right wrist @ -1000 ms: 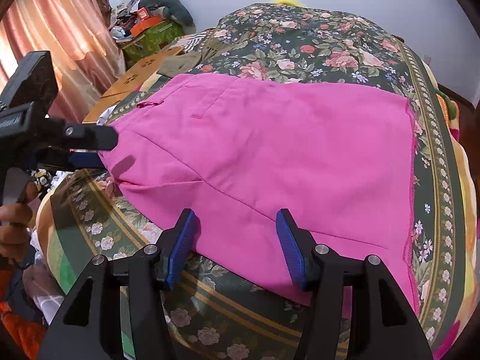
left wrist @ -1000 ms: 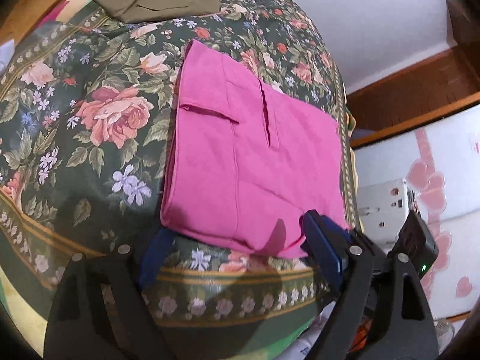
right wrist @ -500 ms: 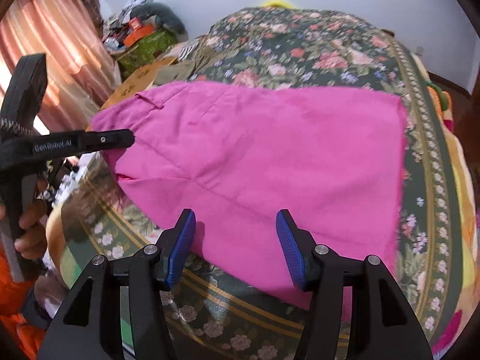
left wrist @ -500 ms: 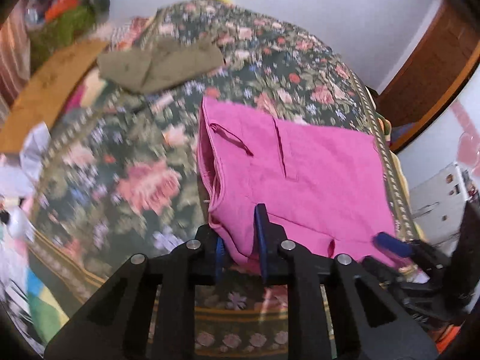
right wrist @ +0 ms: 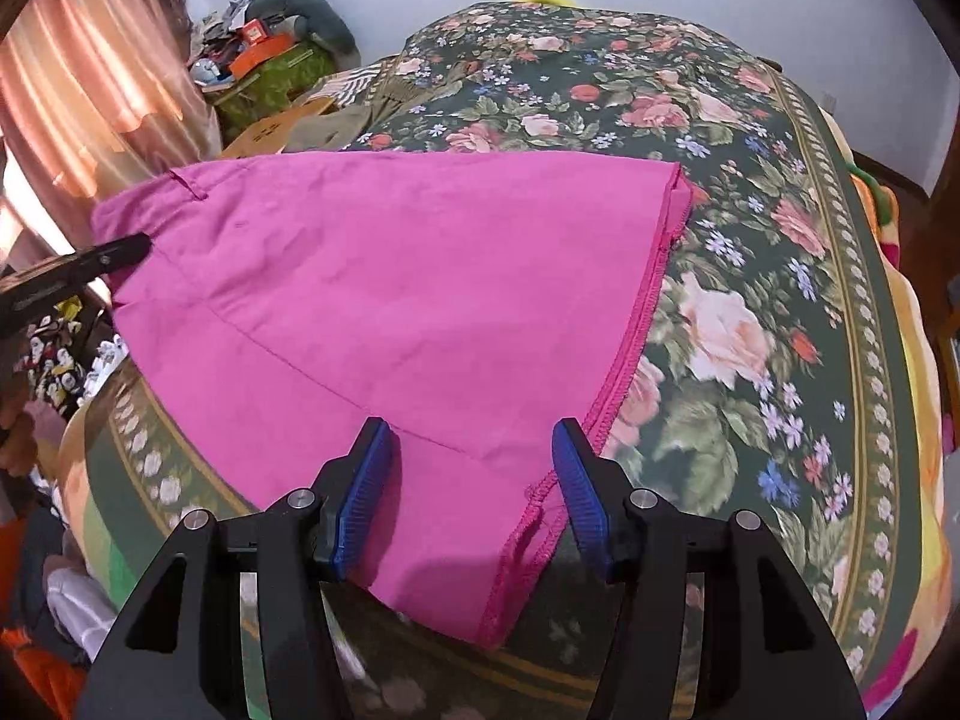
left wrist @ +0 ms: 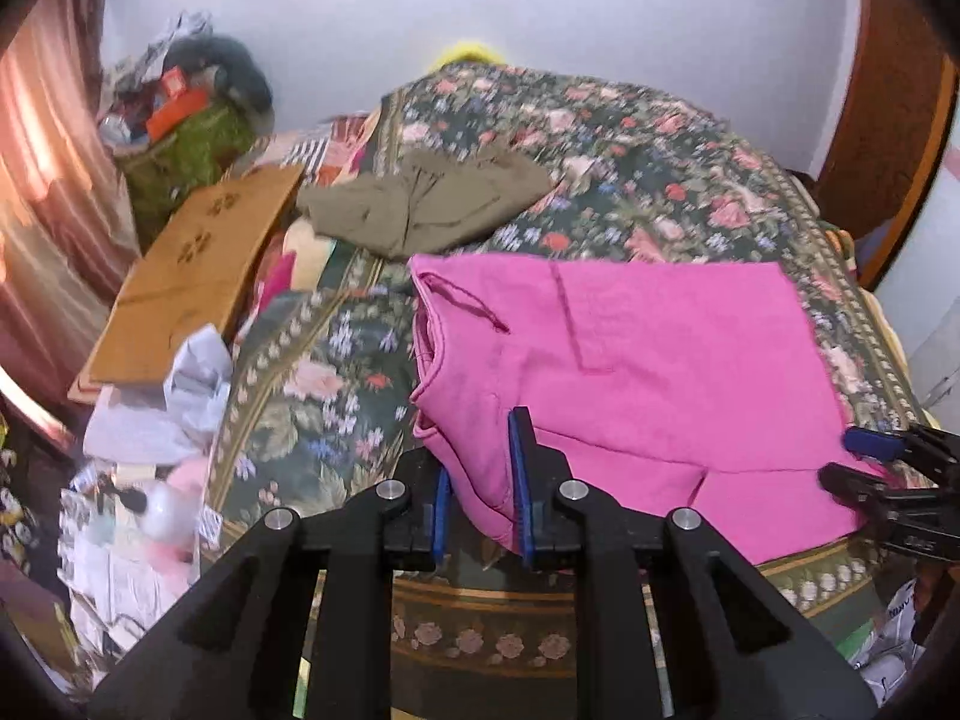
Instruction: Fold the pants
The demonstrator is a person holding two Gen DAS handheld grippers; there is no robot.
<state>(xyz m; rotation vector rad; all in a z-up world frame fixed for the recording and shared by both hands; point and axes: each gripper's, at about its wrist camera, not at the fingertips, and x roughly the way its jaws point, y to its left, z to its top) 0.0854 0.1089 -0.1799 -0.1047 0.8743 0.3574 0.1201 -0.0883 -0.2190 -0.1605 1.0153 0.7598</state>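
Pink pants [left wrist: 630, 360] lie folded flat on the floral bedspread [left wrist: 660, 168] near its front edge. My left gripper [left wrist: 480, 450] is shut on the waistband corner, with pink cloth bunched between its blue pads and lifted a little. In the right wrist view the left gripper [right wrist: 114, 255] shows at the far left corner of the pants [right wrist: 390, 300]. My right gripper [right wrist: 471, 438] stands half open over the hem corner, and the cloth lies between its fingers without being pinched. It also shows as the right gripper [left wrist: 858, 459] at the right edge.
Olive-green folded clothing [left wrist: 432, 204] lies further back on the bed. A cardboard sheet [left wrist: 198, 276], crumpled paper [left wrist: 168, 396] and a pile of clutter [left wrist: 180, 120] fill the left side by the curtain. The bedspread [right wrist: 750, 240] stretches bare to the right of the pants.
My left gripper went from wide open to shut on the waistband corner, then rose and rolled, lifting that corner. The right gripper has kept still and half open.
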